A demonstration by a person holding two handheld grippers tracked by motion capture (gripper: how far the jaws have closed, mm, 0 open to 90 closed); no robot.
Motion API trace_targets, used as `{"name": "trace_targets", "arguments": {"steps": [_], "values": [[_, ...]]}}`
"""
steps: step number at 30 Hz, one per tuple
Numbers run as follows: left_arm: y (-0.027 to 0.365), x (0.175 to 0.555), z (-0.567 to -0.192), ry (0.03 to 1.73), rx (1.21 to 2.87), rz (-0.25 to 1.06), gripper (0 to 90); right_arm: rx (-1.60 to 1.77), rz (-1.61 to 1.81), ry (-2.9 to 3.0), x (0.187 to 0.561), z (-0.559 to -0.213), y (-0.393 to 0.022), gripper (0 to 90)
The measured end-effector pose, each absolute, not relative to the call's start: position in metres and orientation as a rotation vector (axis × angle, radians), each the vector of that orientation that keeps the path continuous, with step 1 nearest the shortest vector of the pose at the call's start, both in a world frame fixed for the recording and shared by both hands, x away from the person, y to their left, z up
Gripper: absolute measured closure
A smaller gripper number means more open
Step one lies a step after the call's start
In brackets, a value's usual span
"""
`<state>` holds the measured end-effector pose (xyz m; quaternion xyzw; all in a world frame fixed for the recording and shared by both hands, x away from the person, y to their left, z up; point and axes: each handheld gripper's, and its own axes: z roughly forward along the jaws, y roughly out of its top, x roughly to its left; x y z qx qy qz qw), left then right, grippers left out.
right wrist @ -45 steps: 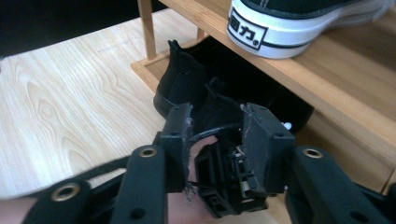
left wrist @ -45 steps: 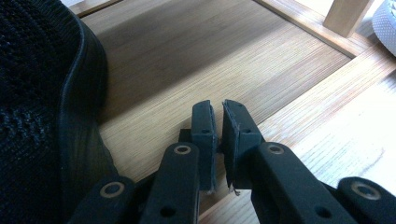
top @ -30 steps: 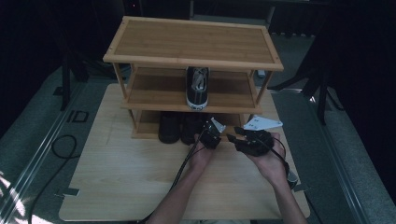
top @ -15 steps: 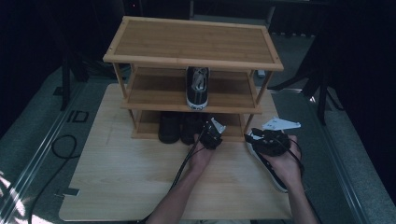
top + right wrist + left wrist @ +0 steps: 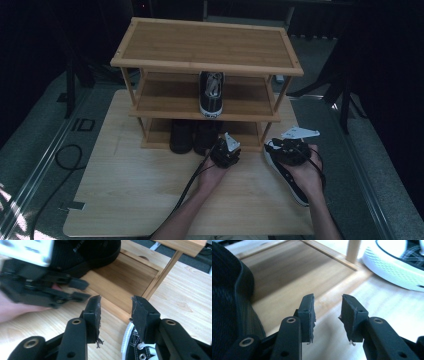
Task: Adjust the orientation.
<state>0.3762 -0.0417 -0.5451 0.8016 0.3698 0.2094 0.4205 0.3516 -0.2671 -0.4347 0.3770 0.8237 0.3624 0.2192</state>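
Black shoes [image 5: 192, 137] sit on the bottom tier of the bamboo rack [image 5: 207, 47], and my left gripper [image 5: 225, 150] is just off them, jaws just opened wide with nothing between; further right, my right gripper [image 5: 289, 148] hangs over the black-and-white sneaker [image 5: 290, 177] on the table, jaws narrowing but apart, not gripping

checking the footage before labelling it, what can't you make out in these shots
- Sneaker on the table, high view: its heel end is hidden under the right gripper and hand.
- Black shoes on the bottom shelf: too dark to tell details.
- Left gripper, right gripper view: blurred.
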Motion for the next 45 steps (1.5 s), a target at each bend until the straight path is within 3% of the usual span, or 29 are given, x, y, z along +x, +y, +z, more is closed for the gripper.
{"name": "trace_targets", "arguments": {"steps": [8, 24, 45], "values": [[-0.019, 0.354, -0.549, 0.913, 1.993, 0.504, 61.8, 1.039, 0.891, 2.273, 0.364, -0.443, -0.283, 89.9], [0.025, 0.329, -0.557, 0.985, 1.945, 0.491, 61.0, 1.177, 0.791, 2.224, 0.372, -0.465, -0.326, 90.0], [0.036, 0.321, -0.555, 0.994, 1.961, 0.523, 60.4, 1.353, 0.719, 2.22, 0.377, -0.499, -0.366, 90.0]]}}
